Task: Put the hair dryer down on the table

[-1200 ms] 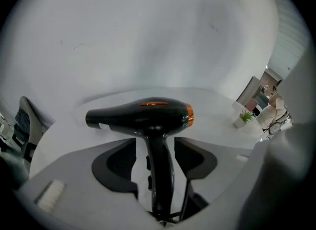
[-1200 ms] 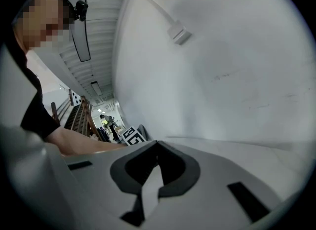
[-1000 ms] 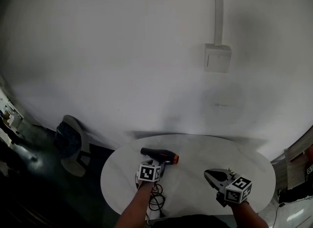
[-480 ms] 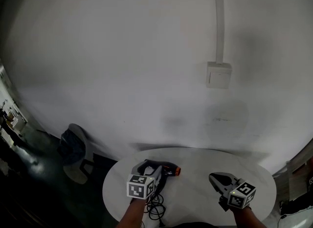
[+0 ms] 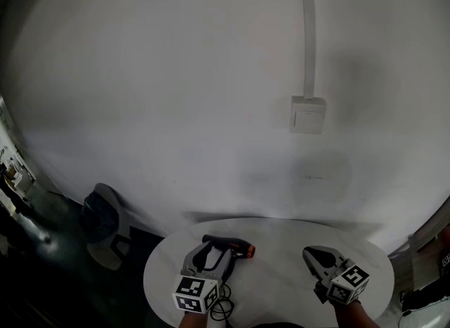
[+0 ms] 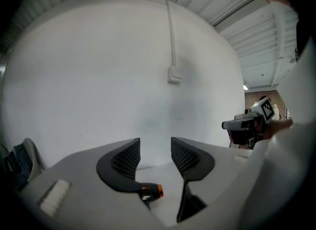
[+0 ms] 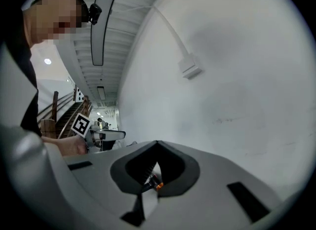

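The black hair dryer [image 5: 226, 243] with an orange nozzle lies on its side on the round white table [image 5: 278, 284]. Its cord [image 5: 222, 307] trails toward the near edge. My left gripper [image 5: 211, 256] hovers just behind the dryer, apart from it. Its jaws are closing with nothing between them. In the left gripper view [image 6: 155, 147] the gap is bare and the dryer's orange tip [image 6: 152, 191] shows below the left jaw. My right gripper [image 5: 310, 253] stays over the table's right side. Its jaws meet at the tips in the right gripper view [image 7: 158, 145].
A white wall rises right behind the table, with a switch box [image 5: 308, 114] and a conduit running up from it. A chair [image 5: 104, 215] with dark clothing on it stands on the floor at the left. Stacked material shows at the far right edge.
My left gripper has drawn back toward me off the hair dryer, which stays lying on the table. Its jaws have narrowed a little. The right gripper has barely moved.
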A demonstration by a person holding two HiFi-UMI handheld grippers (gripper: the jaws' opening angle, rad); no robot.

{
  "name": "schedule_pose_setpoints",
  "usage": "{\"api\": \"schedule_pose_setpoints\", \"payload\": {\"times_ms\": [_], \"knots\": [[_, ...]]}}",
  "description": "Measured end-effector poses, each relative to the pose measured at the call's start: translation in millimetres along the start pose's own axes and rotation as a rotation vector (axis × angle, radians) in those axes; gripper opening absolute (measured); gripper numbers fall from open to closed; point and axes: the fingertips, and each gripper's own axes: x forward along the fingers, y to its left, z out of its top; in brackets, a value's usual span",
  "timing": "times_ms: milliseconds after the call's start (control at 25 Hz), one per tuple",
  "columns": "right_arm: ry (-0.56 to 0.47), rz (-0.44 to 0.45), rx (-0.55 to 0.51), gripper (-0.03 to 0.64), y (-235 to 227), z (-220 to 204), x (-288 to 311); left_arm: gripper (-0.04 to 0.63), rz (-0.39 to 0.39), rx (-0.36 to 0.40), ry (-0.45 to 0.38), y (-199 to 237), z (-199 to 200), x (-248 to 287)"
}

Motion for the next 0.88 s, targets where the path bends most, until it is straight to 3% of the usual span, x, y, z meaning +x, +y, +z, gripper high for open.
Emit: {"api": "schedule_pose_setpoints", "payload": {"times_ms": [160, 360, 880], "knots": [[-0.006, 0.005, -0.035, 0.012, 6, 1, 2, 0.165, 0.003, -0.024, -0.045, -4, 3, -12], [0.037, 0.013, -0.123, 0.012, 15, -4, 4, 0.135, 0.025, -0.043, -0.045, 3, -2, -17], [0.039, 0.004, -0.145, 0.012, 17, -5, 6, 0.074, 0.043, -0.061, -0.065, 12, 0, -12]]}}
